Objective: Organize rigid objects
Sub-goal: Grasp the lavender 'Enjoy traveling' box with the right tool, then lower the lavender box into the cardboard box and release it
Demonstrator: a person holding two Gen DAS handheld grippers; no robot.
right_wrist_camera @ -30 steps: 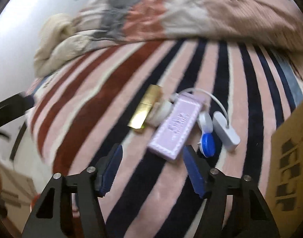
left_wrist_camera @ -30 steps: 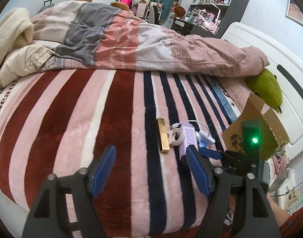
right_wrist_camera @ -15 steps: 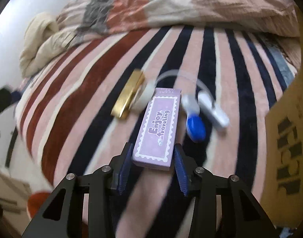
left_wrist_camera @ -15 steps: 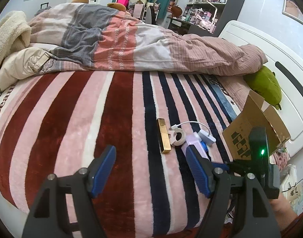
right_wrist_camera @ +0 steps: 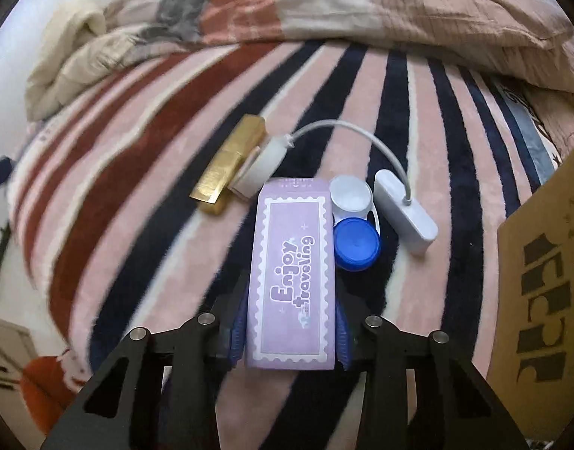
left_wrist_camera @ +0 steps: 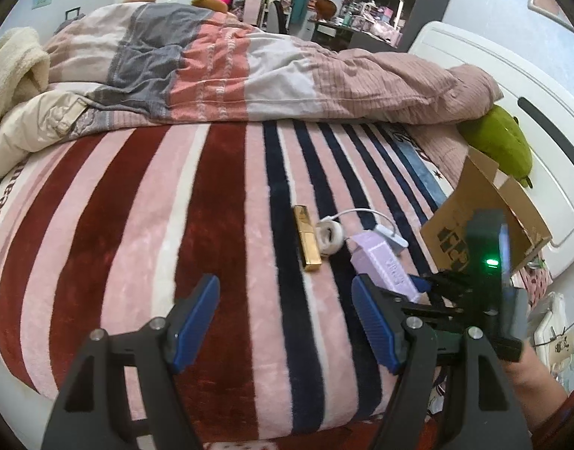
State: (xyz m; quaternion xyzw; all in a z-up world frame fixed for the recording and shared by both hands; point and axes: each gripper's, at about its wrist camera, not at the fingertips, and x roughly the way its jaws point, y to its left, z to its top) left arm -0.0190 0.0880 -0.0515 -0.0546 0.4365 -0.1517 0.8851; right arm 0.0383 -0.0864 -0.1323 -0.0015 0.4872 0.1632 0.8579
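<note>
My right gripper [right_wrist_camera: 289, 332] is shut on a purple "Enjoy traveling" box [right_wrist_camera: 292, 273], also seen in the left wrist view [left_wrist_camera: 384, 268]. Beside it on the striped blanket lie a blue-and-white contact lens case [right_wrist_camera: 354, 225], a white adapter with a cable [right_wrist_camera: 405, 212], a white tape roll [right_wrist_camera: 266, 163] and a gold bar-shaped box [right_wrist_camera: 230, 163]. The gold box [left_wrist_camera: 307, 238] and tape roll [left_wrist_camera: 330, 238] show ahead of my left gripper [left_wrist_camera: 285, 320], which is open and empty above the blanket.
An open cardboard box [left_wrist_camera: 486, 217] stands at the right, its printed wall close in the right wrist view [right_wrist_camera: 542, 288]. A rumpled duvet [left_wrist_camera: 230, 71] lies across the far bed. A green plush [left_wrist_camera: 501, 142] rests by the white headboard.
My right gripper moved forward over the purple box and closed on it. The box now sits straight between the fingers. The left gripper stayed open and nearly still.
</note>
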